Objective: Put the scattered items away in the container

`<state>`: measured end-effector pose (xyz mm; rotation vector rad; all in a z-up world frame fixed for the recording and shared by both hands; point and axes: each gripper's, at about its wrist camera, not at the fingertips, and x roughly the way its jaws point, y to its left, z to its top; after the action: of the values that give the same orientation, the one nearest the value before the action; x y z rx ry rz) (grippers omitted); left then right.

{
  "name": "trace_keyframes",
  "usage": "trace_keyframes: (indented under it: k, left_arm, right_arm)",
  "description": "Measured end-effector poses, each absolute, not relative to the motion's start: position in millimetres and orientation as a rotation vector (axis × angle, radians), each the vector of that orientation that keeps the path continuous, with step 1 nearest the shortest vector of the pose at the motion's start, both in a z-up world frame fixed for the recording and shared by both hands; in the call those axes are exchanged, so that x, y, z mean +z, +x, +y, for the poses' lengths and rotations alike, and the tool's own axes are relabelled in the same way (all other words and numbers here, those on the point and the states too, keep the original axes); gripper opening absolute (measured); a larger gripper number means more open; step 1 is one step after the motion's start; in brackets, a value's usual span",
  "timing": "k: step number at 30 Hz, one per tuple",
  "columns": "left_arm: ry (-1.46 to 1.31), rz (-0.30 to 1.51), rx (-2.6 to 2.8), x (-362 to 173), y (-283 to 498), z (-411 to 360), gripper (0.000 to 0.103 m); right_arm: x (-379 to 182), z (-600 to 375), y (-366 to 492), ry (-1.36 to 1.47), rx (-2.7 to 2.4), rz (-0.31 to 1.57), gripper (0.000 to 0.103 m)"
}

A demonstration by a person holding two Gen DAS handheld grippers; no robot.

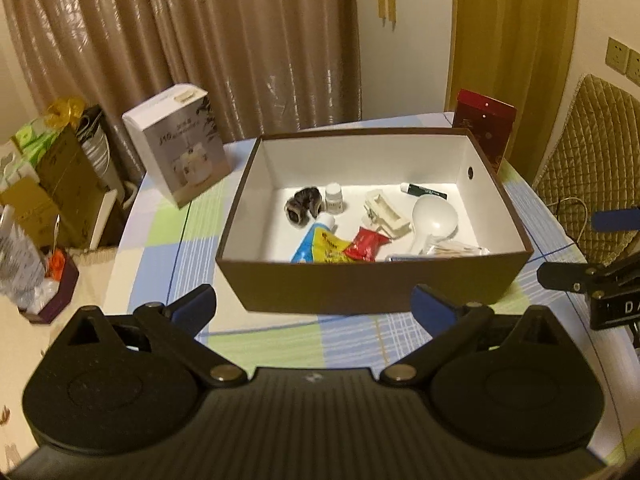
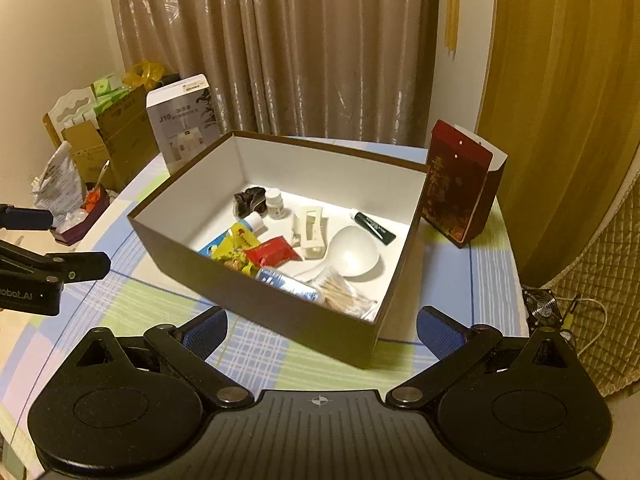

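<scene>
- Nearest the lens: left gripper point(image 1: 314, 306), blue pads spread wide apart, nothing btwn them, hanging over the checked tablecloth point(image 1: 280, 344) just short of the box.
- Right gripper point(image 2: 322, 330) same story – jaws wide apart, empty, over the cloth at the box's near corner.
- Brown box point(image 1: 372, 284) w/ white inside sits mid-table, dead ahead at 12 o'clock from the left cam; its long near wall faces us.
- Inside, from the left view: dark hair scrunchie point(image 1: 303, 204) at 10 o'clock of the floor, small white bottle point(image 1: 334, 197) touching it on the right.
- Blue-yellow tube point(image 1: 318, 242) at 7 o'clock, cap pointing toward the scrunchie; red sachet point(image 1: 366, 245) just beside it, overlapping its end.
- Cream hair clip point(image 1: 386, 214) near centre; white spoon point(image 1: 432, 220) at 3 o'clock beside it, bowl up.
- Dark green stick point(image 1: 426, 191) at 1 o'clock, lying along the far wall.
- Bag of cotton swabs point(image 2: 340, 294) at the near wall, 5 o'clock in the right view, w/ a blue-white packet point(image 2: 286, 282) touching it on the left.
- Outside the box: white product carton point(image 1: 178, 142) upright at 10 o'clock on the table, apart from the box.
- Red gift bag point(image 2: 460, 184) upright at 2 o'clock in the right view, just beside the box's far right corner; touching or not, can't tell.
- Curtain point(image 1: 200, 40) behind at 12; cluttered cardboard boxes point(image 2: 108, 140) off the table at 10 o'clock.
- No loose items visible on the cloth.
</scene>
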<state>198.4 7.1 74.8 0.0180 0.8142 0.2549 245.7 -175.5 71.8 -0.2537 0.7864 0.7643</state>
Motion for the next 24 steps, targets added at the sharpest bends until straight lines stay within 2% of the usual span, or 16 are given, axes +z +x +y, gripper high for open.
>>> trace_keyframes:
  k: [24]
  left_arm:
    - [-0.021, 0.83, 0.299, 53.4, 140.2, -29.6, 0.102]
  right_arm:
    - [48.1, -203.0, 190.6, -0.256, 0.786, 0.801, 0.103]
